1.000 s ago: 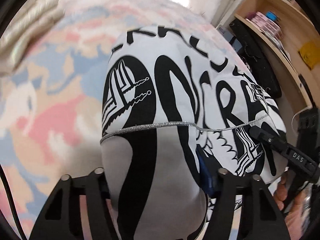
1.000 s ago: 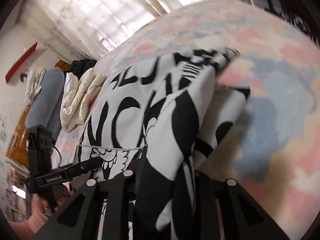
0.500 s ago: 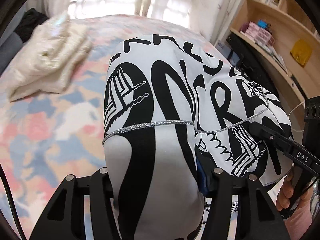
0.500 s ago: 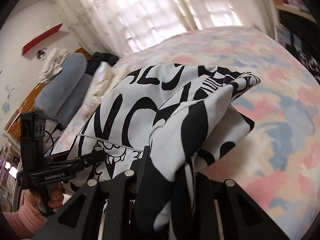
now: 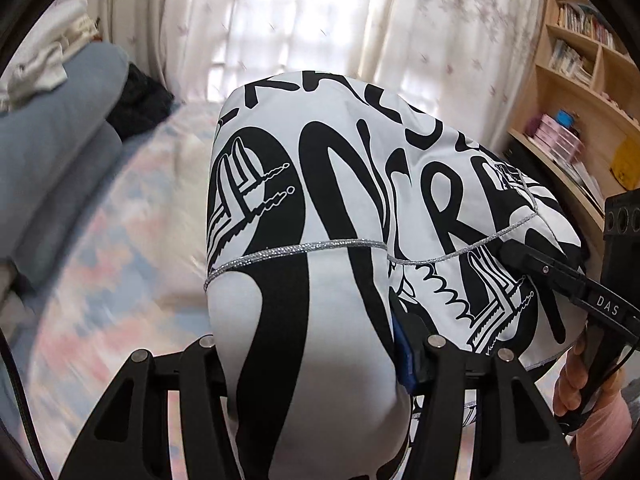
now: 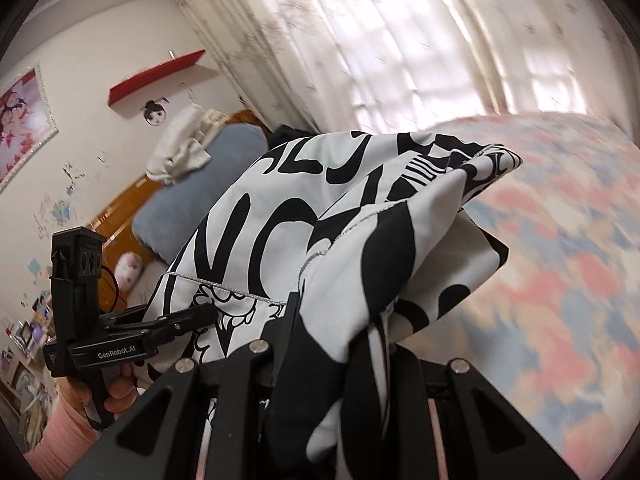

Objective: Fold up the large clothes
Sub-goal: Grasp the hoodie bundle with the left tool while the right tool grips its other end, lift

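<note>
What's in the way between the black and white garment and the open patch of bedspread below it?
Nothing visible. The garment hangs clamped in both the left gripper and right gripper, and the pastel bedspread beside it looks bare. The grey pillows sit off at the headboard end.

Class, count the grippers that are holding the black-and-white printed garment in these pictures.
2. The left gripper clamps a thick bunch of the black-and-white printed garment at one side; the right gripper pinches gathered fabric at its other side.

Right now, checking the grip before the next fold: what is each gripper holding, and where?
Both hold the garment: left gripper on a bunched fold, right gripper on another.
</note>
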The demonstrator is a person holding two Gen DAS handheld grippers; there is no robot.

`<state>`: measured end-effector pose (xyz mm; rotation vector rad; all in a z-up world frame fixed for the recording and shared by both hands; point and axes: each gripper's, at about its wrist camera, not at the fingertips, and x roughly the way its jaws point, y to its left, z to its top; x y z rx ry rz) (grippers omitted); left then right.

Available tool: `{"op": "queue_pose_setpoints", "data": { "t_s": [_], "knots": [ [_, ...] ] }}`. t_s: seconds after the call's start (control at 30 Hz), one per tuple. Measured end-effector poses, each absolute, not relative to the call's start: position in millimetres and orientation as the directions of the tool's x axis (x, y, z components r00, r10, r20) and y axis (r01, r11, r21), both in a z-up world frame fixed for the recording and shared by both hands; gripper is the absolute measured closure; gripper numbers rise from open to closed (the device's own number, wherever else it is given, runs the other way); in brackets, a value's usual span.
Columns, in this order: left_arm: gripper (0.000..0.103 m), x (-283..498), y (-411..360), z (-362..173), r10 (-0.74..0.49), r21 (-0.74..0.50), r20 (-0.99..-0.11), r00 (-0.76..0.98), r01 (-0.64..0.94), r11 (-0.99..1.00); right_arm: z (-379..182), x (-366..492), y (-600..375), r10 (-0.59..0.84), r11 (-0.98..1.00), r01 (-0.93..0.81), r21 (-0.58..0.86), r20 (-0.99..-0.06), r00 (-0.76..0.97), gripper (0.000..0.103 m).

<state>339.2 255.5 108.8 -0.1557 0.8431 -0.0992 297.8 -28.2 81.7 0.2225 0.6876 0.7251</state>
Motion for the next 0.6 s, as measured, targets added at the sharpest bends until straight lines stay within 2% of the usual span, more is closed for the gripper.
{"op": "queue_pose_setpoints", "data": {
  "t_s": [0.17,0.33,0.5,0.6],
  "knots": [
    [0.048,417,330,134,-0.116,-0.146,-0.723,0.682,0.014,0.989,104,371,37,0.715,0.699,-0.540,0.469,-0.436,0.547,0.084],
    [0.048,490,389,129,-0.096,-0.119,-0.728,0.679,0.013,0.993,100,440,86,0.736,0.673,-0.530,0.516,-0.390,0.554,0.084],
    [0.046,549,433,64,-0.141,-0.184,-0.768,0.625,-0.004,0.983,56,500,115,0.745,0.657,-0.494,0.570,-0.391,0.540,0.084],
    [0.043,585,445,-4,-0.157,-0.214,-0.830,0.535,-0.047,0.976,4,531,124,0.726,0.677,-0.423,0.602,-0.454,0.517,0.083]
  ]
}}
